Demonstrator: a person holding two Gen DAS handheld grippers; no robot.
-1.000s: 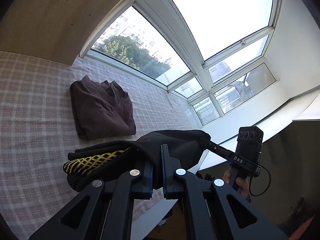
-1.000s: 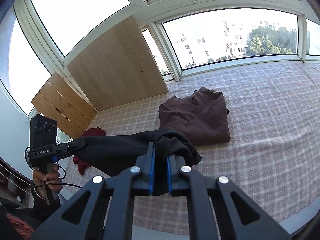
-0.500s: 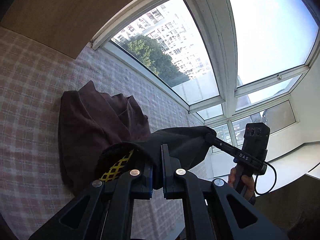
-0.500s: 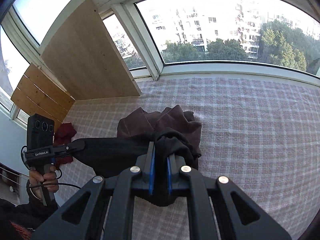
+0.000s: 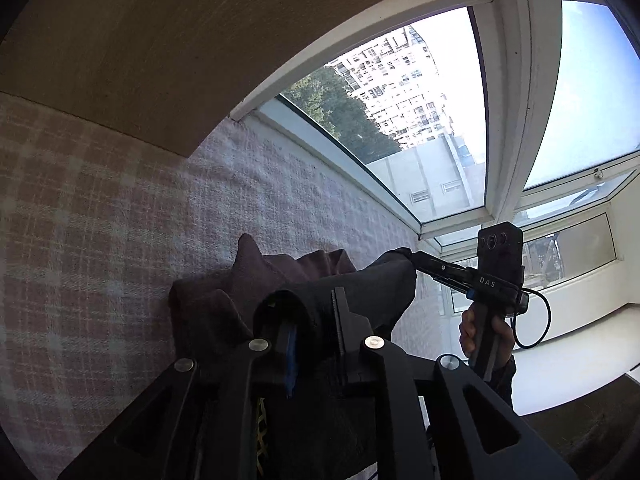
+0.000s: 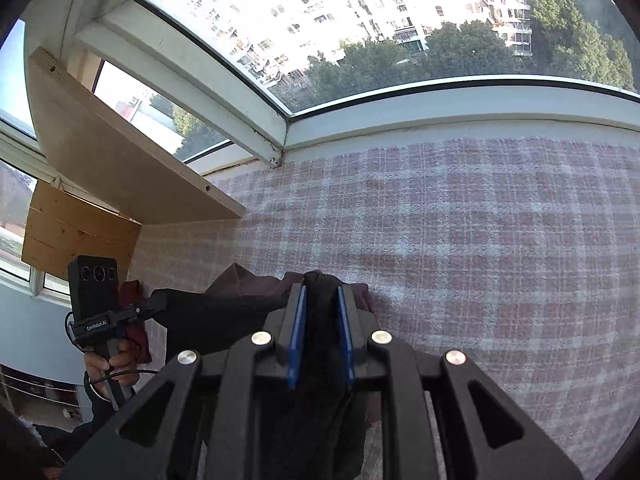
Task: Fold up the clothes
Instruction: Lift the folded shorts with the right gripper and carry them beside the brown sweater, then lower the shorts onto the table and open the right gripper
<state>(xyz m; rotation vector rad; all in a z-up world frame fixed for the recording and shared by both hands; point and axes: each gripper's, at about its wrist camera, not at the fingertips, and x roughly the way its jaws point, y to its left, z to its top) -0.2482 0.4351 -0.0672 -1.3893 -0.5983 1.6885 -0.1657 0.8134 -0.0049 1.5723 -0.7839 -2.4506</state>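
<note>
A black garment (image 5: pixel 372 288) hangs stretched between both grippers, low over a folded brown garment (image 5: pixel 224 300) on the plaid cover (image 5: pixel 100 240). My left gripper (image 5: pixel 310 300) has its jaws parted; the black cloth lies loosely between them and is draped over the left finger. A strip of yellow netting (image 5: pixel 262 432) shows under that gripper. In the right wrist view, my right gripper (image 6: pixel 320 286) is shut on a bunched end of the black garment (image 6: pixel 224 316). The brown garment (image 6: pixel 240 276) peeks out just beyond it. The left gripper (image 6: pixel 160 306) is at the cloth's other end.
A wooden board (image 6: pixel 120 168) leans against the window at the back left, and a second stands behind it. The white window sill (image 6: pixel 440 108) borders the plaid cover (image 6: pixel 480 260) at the far side. A red cloth (image 6: pixel 134 292) lies behind the left gripper.
Both grippers moved forward and down with the black garment until it is over the brown one. The left jaws have spread wider; the right jaws have kept their grip.
</note>
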